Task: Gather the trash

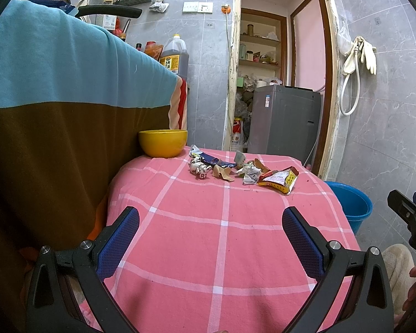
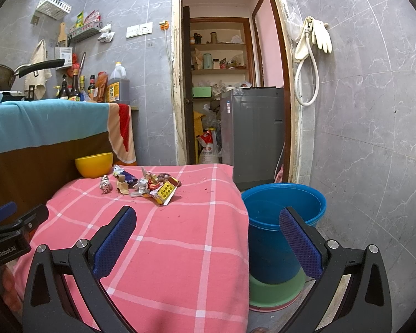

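Observation:
A pile of trash (image 1: 244, 172) lies at the far end of the pink checked tablecloth (image 1: 222, 236): crumpled wrappers, torn card and a yellow-red packet (image 1: 280, 179). It also shows in the right wrist view (image 2: 144, 186). A yellow bowl (image 1: 162, 143) stands left of the pile, also in the right wrist view (image 2: 94, 164). A blue bucket (image 2: 283, 216) stands on the floor right of the table. My left gripper (image 1: 210, 236) is open and empty over the near cloth. My right gripper (image 2: 208, 236) is open and empty over the table's right edge.
A counter draped in blue and brown cloth (image 1: 55, 97) rises on the left. An open doorway with a grey washing machine (image 1: 285, 122) lies behind the table. The bucket sits in green and pink basins (image 2: 277, 291). Bottles (image 2: 116, 86) stand on the counter.

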A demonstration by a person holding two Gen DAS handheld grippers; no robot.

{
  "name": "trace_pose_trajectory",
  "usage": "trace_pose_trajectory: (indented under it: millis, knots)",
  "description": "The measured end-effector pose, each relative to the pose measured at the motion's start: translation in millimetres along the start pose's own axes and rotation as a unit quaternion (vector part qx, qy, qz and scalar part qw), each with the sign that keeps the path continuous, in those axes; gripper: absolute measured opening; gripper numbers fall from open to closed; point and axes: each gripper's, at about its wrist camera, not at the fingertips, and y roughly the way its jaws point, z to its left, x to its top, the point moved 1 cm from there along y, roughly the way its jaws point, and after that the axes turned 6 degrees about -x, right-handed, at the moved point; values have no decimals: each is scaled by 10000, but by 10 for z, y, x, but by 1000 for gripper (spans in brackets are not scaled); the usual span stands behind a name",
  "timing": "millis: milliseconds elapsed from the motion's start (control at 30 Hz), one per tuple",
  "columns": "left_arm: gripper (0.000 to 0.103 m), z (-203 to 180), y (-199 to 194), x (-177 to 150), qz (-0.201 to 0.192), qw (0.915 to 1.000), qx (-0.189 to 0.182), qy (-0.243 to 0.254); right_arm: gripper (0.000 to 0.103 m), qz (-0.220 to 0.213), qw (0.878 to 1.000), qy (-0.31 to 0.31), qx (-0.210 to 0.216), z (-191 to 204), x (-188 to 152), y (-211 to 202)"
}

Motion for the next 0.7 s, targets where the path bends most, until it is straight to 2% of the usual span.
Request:
trace_pose_trajectory:
  millis: [400,700]
  knots:
    - [101,16,67,-86,40,10000,10,10,103,-2,10000,8,-2,-10,3,4]
    - [101,-12,150,-21,113,9999,65,29,103,99,9999,59,45,35,-46,63]
